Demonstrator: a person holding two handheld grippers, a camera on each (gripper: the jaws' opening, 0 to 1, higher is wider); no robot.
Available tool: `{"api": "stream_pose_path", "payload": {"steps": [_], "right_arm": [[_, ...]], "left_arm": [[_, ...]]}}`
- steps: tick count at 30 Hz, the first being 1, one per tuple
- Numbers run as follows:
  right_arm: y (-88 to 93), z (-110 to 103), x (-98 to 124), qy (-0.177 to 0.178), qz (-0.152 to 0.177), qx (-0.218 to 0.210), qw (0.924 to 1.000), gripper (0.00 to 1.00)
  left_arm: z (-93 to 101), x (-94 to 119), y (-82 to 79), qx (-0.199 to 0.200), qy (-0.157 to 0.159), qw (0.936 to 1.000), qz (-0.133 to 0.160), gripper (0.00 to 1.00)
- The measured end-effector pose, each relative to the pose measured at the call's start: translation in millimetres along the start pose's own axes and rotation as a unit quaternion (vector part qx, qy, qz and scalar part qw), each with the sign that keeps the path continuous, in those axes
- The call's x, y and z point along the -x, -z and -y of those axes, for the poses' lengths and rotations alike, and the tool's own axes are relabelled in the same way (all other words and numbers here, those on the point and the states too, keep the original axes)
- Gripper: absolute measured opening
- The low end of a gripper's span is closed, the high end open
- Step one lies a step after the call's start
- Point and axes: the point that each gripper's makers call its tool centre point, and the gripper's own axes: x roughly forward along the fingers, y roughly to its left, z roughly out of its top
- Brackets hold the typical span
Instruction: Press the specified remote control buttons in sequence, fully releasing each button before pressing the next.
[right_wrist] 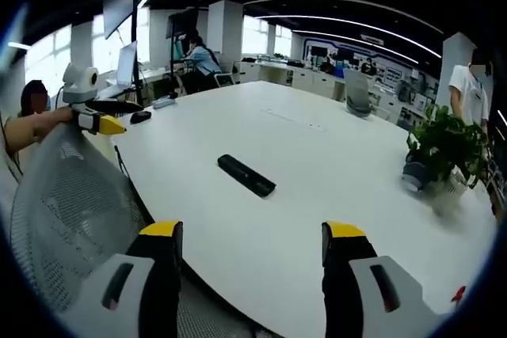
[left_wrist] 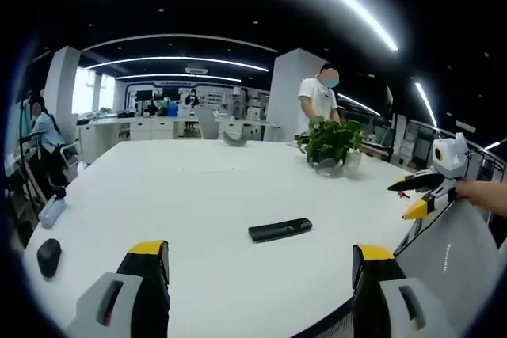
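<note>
A black remote control [left_wrist: 280,229] lies flat on the white table [left_wrist: 198,187], near its front edge. In the left gripper view my left gripper [left_wrist: 260,265] stands open just short of the remote, with nothing between its jaws. My right gripper [left_wrist: 410,198] comes in from the right, held off the table's edge. In the right gripper view the remote control [right_wrist: 246,176] lies ahead of my right gripper [right_wrist: 253,237], which is open and empty over the table [right_wrist: 317,156] edge. My left gripper [right_wrist: 101,116] shows at the far left, held by a hand.
A potted plant [left_wrist: 333,140] [right_wrist: 444,148] stands at the table's far side. A black mouse [left_wrist: 49,257] [right_wrist: 141,117] lies near one corner. A grey mesh chair back [right_wrist: 71,203] [left_wrist: 455,263] is close to the table edge. People stand and sit further off.
</note>
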Motion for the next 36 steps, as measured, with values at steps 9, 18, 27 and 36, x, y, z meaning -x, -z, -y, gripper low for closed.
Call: {"api": "stream_pose_path", "payload": {"steps": [9, 18, 27, 36], "right_arm": [[7.8, -18.6, -6.8, -0.054, -0.025, 0.031, 0.9978, 0.71], [-0.5, -1.4, -0.6, -0.014, -0.001, 0.042, 0.9990, 0.66], [33.0, -11.7, -9.8, -0.051, -0.087, 0.036, 0.9942, 0.63], [30.1, -21.5, -10.2, -0.083, -0.078, 0.042, 0.9927, 0.63]], "left_arm": [[-7.0, 0.9, 2.5, -0.001, -0.018, 0.9998, -0.007, 1.00], [-13.0, -1.7, 17.5, 0.002, -0.046, 0.9975, -0.053, 1.00], [-24.7, 5.0, 8.4, -0.010, -0.091, 0.9953, -0.033, 1.00], [-27.9, 3.1, 12.5, -0.018, -0.110, 0.9923, -0.055, 1.00]]}}
